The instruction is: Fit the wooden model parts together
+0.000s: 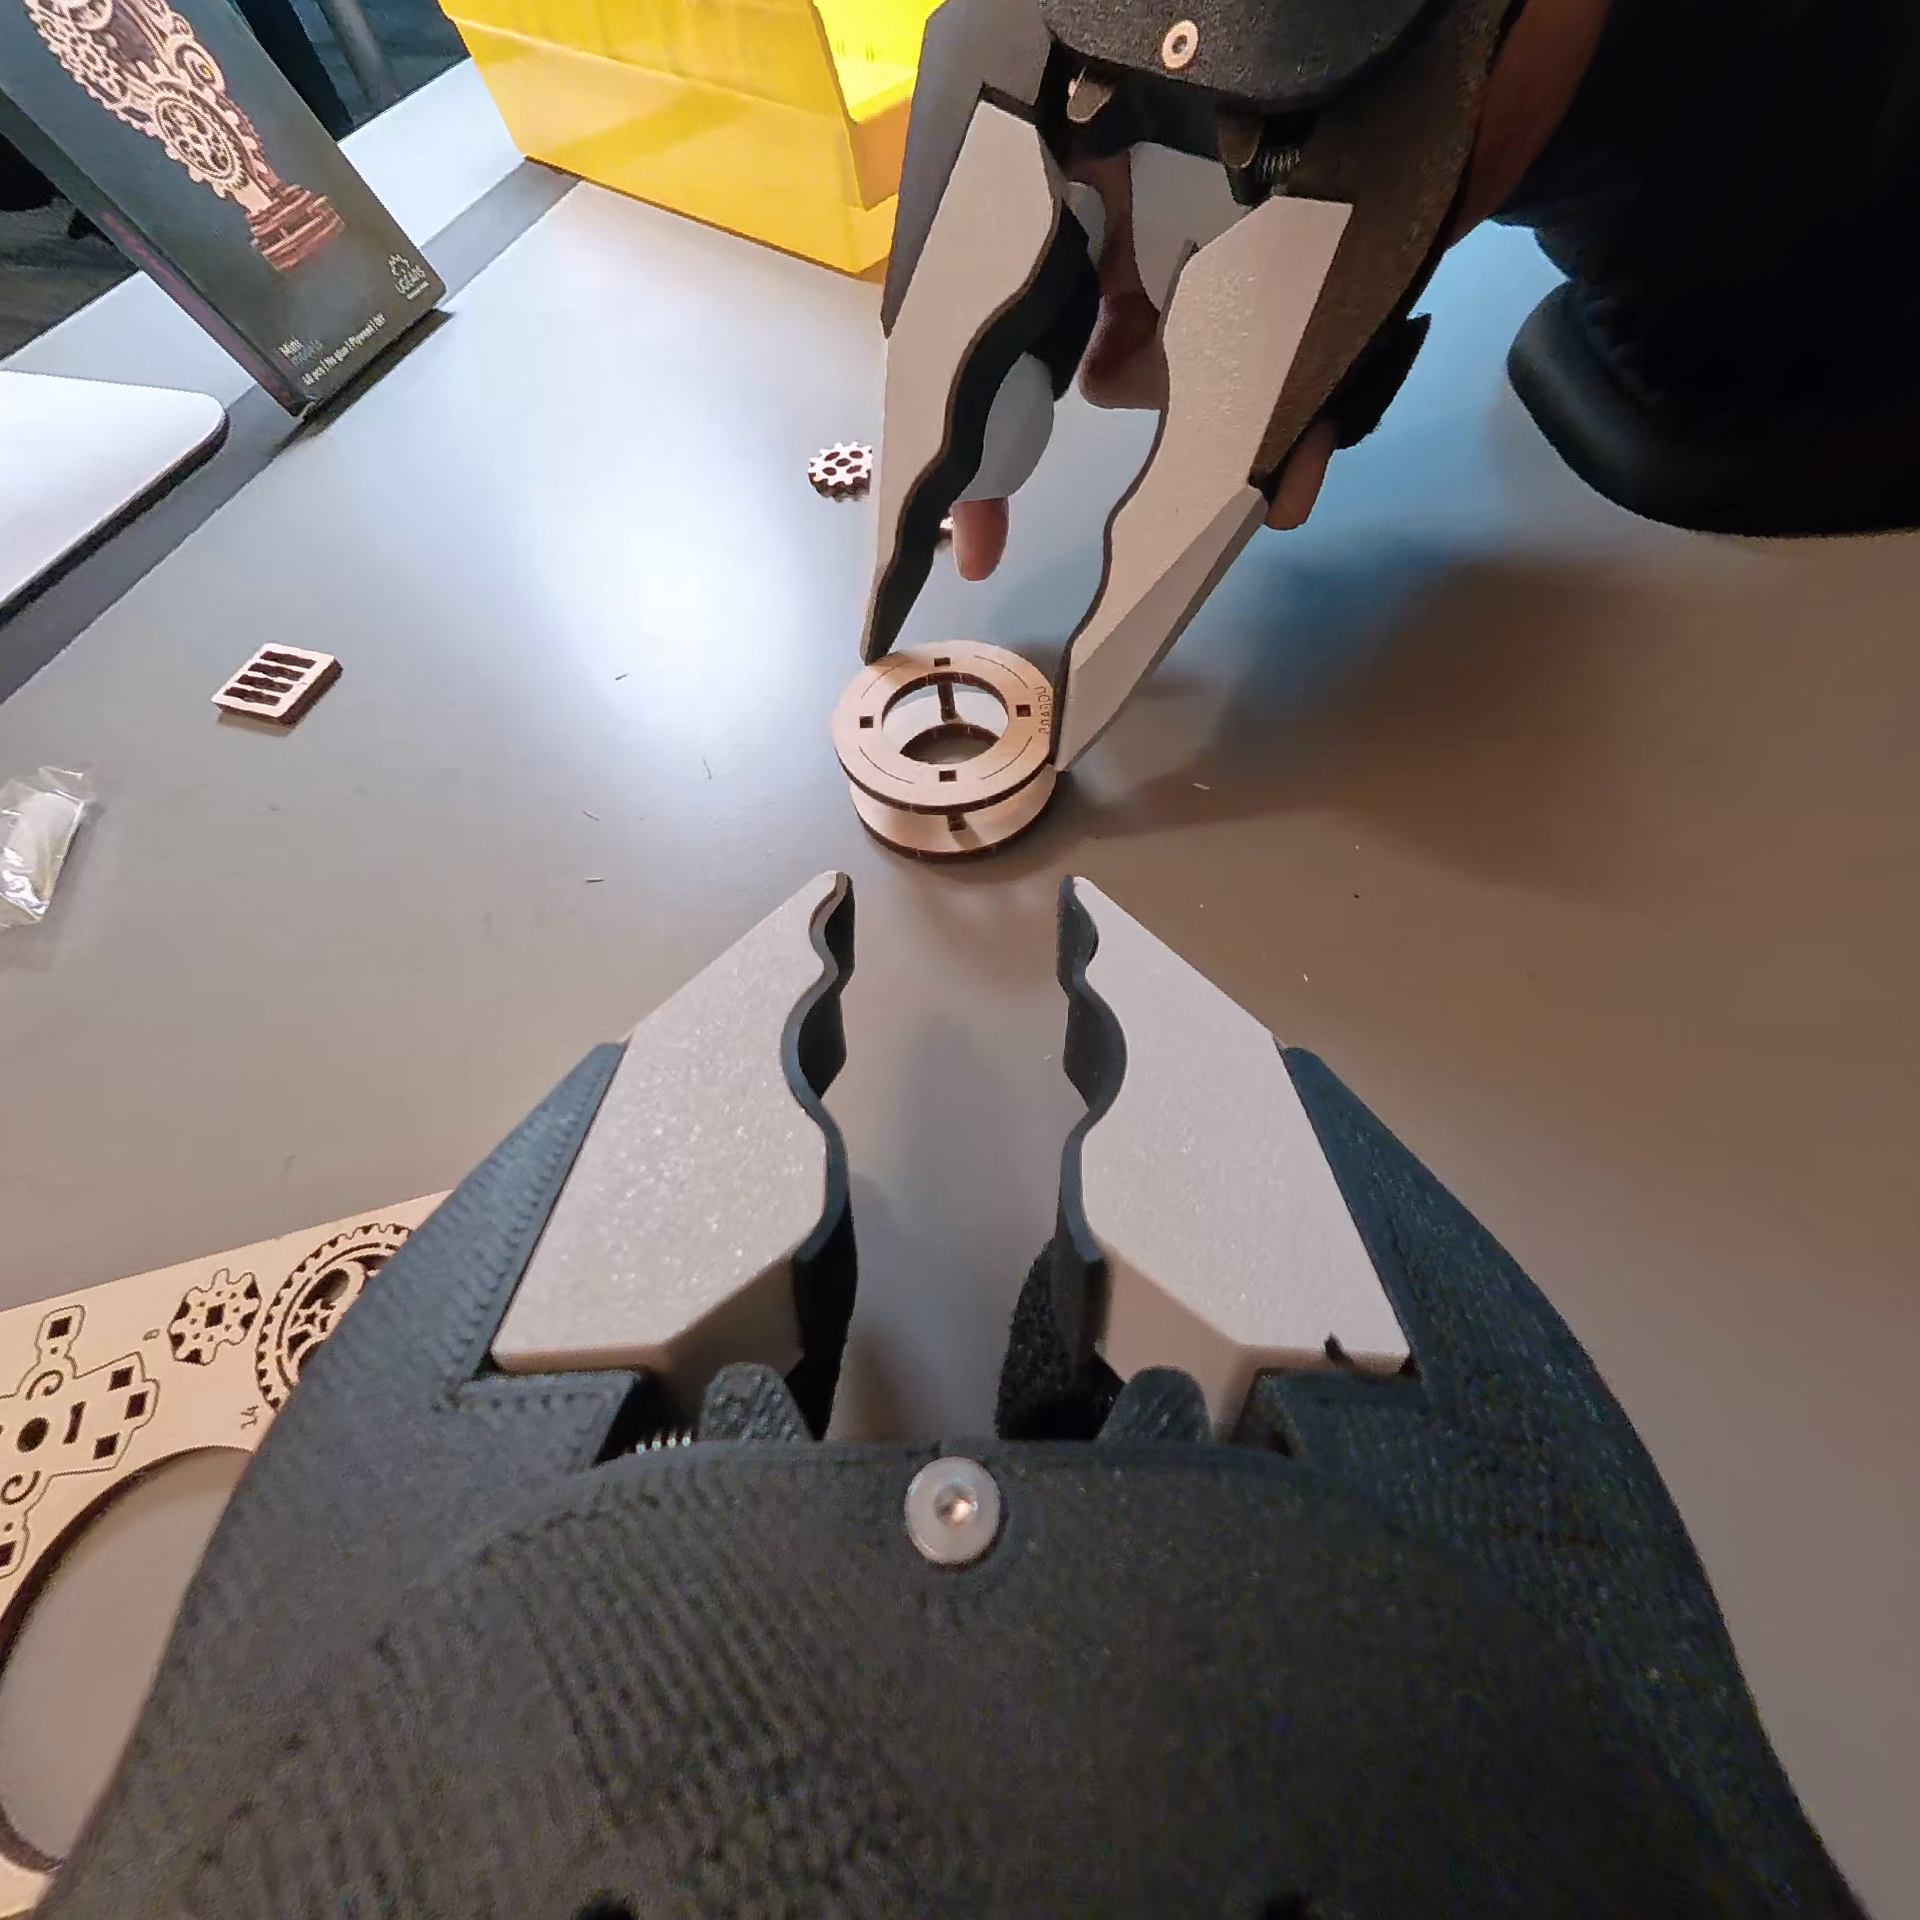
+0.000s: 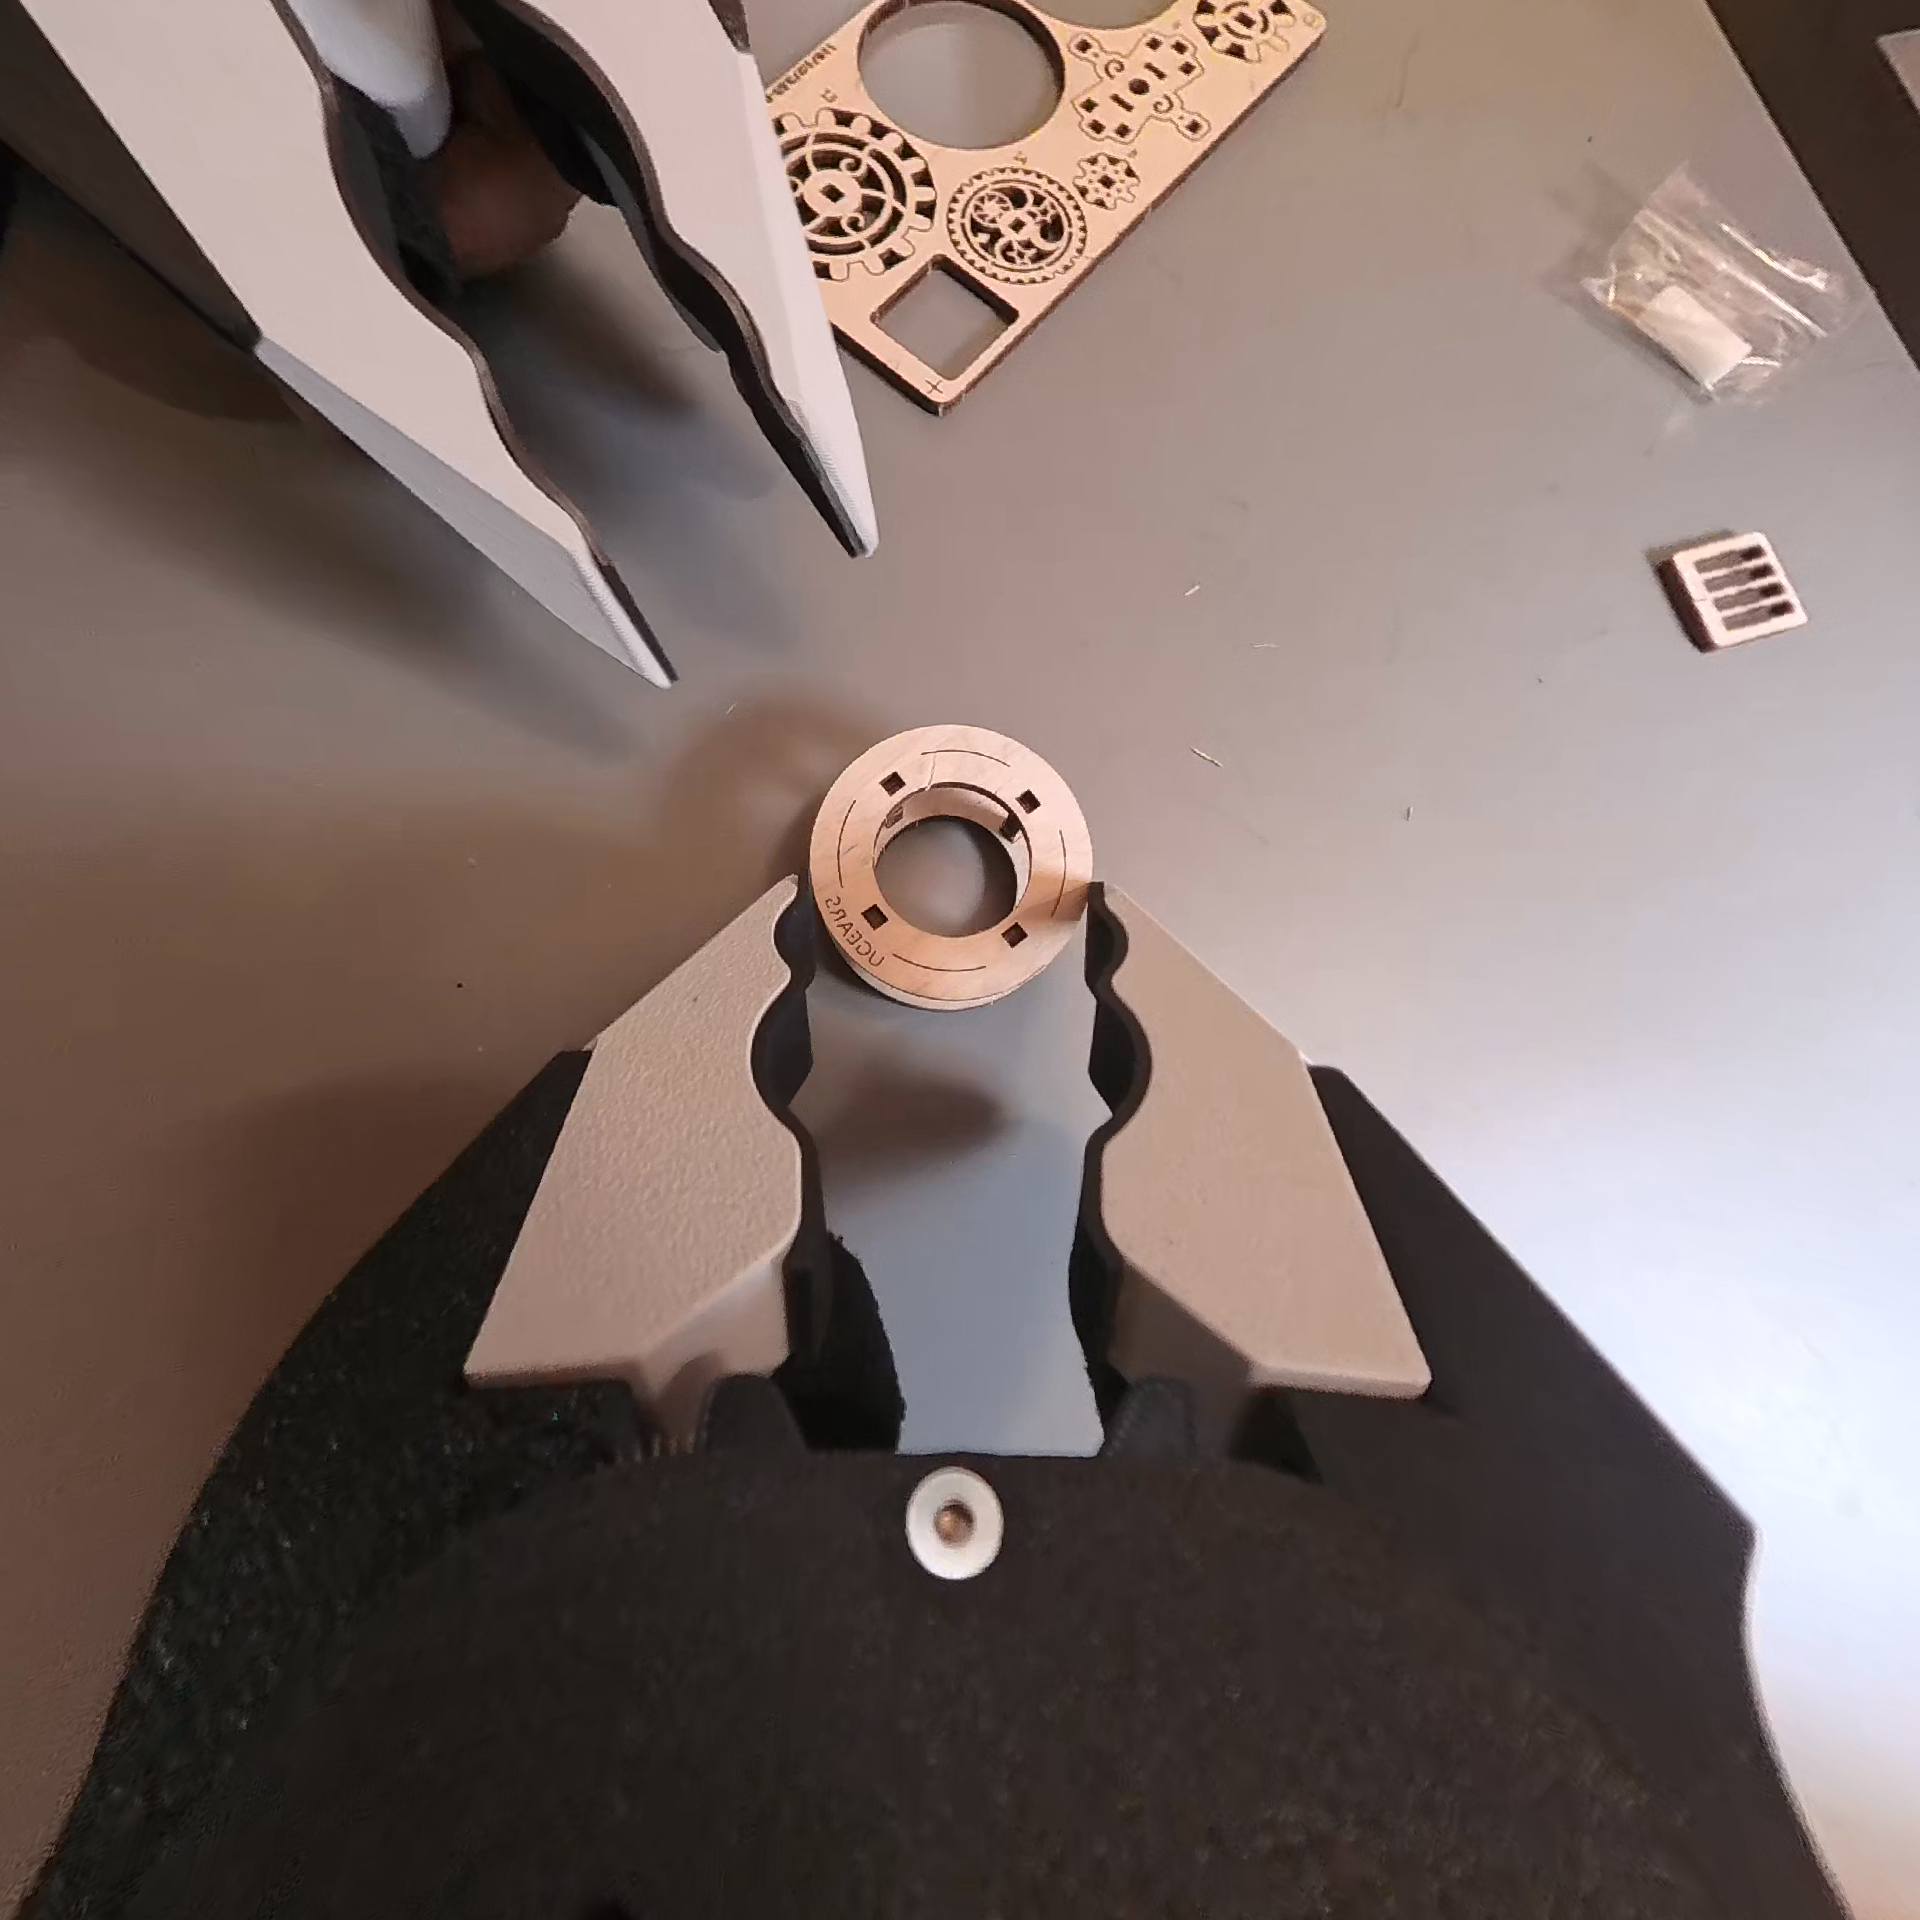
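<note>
A wooden ring assembly, two discs joined by short posts, lies flat on the grey table. My right gripper comes down from above, one fingertip touching each side of the ring. In the right wrist view the ring sits between that gripper's tips. My left gripper is open and empty, a little short of the ring. It also shows in the right wrist view, beyond the ring at the upper left.
A wooden parts sheet lies near my left gripper. A slotted square piece, a small gear and a plastic bag lie loose. The kit box and a yellow box stand at the back. The gap from one gripper's tips to the other's is roughly 6 centimetres. The slotted square piece is about equally far from each gripper, around 20 centimetres. It is also in sight in the right wrist view.
</note>
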The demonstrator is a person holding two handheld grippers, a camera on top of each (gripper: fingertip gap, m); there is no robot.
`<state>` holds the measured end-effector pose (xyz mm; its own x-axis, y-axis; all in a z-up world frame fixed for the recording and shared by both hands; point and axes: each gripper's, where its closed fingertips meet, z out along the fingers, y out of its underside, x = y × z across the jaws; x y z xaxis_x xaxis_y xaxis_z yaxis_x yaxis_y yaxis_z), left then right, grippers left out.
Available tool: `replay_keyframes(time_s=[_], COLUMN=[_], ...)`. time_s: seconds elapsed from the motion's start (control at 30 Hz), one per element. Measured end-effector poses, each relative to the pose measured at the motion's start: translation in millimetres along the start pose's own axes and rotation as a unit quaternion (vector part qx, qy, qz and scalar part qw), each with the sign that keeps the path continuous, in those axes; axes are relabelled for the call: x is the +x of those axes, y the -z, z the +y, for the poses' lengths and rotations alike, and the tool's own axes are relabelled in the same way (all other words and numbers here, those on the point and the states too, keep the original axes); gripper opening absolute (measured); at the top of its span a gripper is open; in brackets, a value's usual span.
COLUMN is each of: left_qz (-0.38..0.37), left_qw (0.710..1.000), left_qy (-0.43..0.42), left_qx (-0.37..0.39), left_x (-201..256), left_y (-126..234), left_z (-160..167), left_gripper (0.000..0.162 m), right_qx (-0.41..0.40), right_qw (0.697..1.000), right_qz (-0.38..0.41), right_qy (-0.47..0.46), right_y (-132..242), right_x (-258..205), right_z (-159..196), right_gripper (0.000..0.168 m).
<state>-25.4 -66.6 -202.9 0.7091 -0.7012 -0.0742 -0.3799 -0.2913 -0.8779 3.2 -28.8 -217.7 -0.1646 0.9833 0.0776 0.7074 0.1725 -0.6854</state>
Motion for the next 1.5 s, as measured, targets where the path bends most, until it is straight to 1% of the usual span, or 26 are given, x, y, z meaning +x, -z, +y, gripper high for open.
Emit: replay_keyframes(time_s=[0.33, 0.4, 0.47, 0.53, 0.6, 0.7, 0.73, 0.8, 0.9, 0.93, 1.0, 1.07, 1.13, 1.2, 1.27, 1.33, 1.37, 1.43, 1.47, 1.5], left_qz=[-0.003, -0.001, 0.003, 0.003, 0.003, 0.001, 0.002, 0.006, 0.028, 0.031, 0.03, 0.035, 0.014, -0.011, -0.018, -0.02, -0.021, -0.014, -0.009, -0.009], left_qw=[1.0, 1.0, 0.999, 0.998, 0.992, 0.982, 0.979, 0.974, 0.965, 0.964, 0.964, 0.966, 0.969, 0.972, 0.977, 0.979, 0.98, 0.982, 0.982, 0.982], left_qy=[-0.015, -0.024, -0.037, -0.064, -0.098, -0.151, -0.165, -0.183, -0.206, -0.207, -0.207, -0.19, -0.174, -0.157, -0.129, -0.11, -0.103, -0.091, -0.087, -0.084], left_qx=[-0.014, -0.012, -0.002, 0.029, 0.077, 0.115, 0.123, 0.133, 0.159, 0.163, 0.163, 0.171, 0.177, 0.172, 0.168, 0.168, 0.168, 0.167, 0.17, 0.168], left_x=[2, 4, 7, 10, 15, 27, 31, 38, 52, 55, 55, 54, 44, 31, 22, 17, 16, 16, 17, 16], left_y=[-3, -3, -1, 2, 8, 15, 16, 18, 25, 27, 29, 32, 34, 35, 34, 34, 33, 32, 32, 32], left_z=[3, 3, 0, -8, -22, -35, -38, -41, -48, -49, -52, -56, -59, -59, -57, -56, -56, -55, -55, -55], left_gripper=[0.038, 0.039, 0.043, 0.048, 0.054, 0.054, 0.052, 0.048, 0.029, 0.026, 0.026, 0.025, 0.025, 0.025, 0.025, 0.025, 0.025, 0.025, 0.025, 0.025], right_qx=[0.008, 0.028, 0.071, 0.124, 0.162, 0.185, 0.181, 0.168, 0.157, 0.16, 0.168, 0.195, 0.238, 0.27, 0.273, 0.25, 0.238, 0.229, 0.227, 0.225], right_qw=[1.0, 0.999, 0.991, 0.969, 0.937, 0.892, 0.879, 0.867, 0.845, 0.84, 0.839, 0.848, 0.877, 0.9, 0.926, 0.948, 0.955, 0.961, 0.963, 0.964], right_qz=[-0.01, -0.038, -0.103, -0.181, -0.262, -0.353, -0.382, -0.412, -0.459, -0.466, -0.466, -0.447, -0.388, -0.328, -0.258, -0.199, -0.175, -0.134, -0.115, -0.106], right_qy=[0.015, 0.002, -0.05, -0.112, -0.167, -0.213, -0.219, -0.225, -0.225, -0.227, -0.226, -0.206, -0.154, -0.096, -0.041, 0.012, 0.036, 0.073, 0.089, 0.099], right_y=[-1, 0, 5, 17, 30, 43, 46, 44, 48, 50, 51, 55, 58, 63, 59, 47, 40, 34, 32, 32], right_x=[-2, -8, -18, -26, -34, -46, -53, -63, -77, -78, -77, -73, -67, -63, -60, -60, -60, -60, -57, -56], right_z=[0, -2, -13, -26, -37, -44, -44, -44, -45, -46, -48, -54, -63, -71, -74, -69, -66, -64, -64, -64], right_gripper=[0.049, 0.049, 0.049, 0.05, 0.05, 0.05, 0.05, 0.05, 0.05, 0.05, 0.05, 0.049, 0.061, 0.062, 0.06, 0.053, 0.046, 0.028, 0.022, 0.022])
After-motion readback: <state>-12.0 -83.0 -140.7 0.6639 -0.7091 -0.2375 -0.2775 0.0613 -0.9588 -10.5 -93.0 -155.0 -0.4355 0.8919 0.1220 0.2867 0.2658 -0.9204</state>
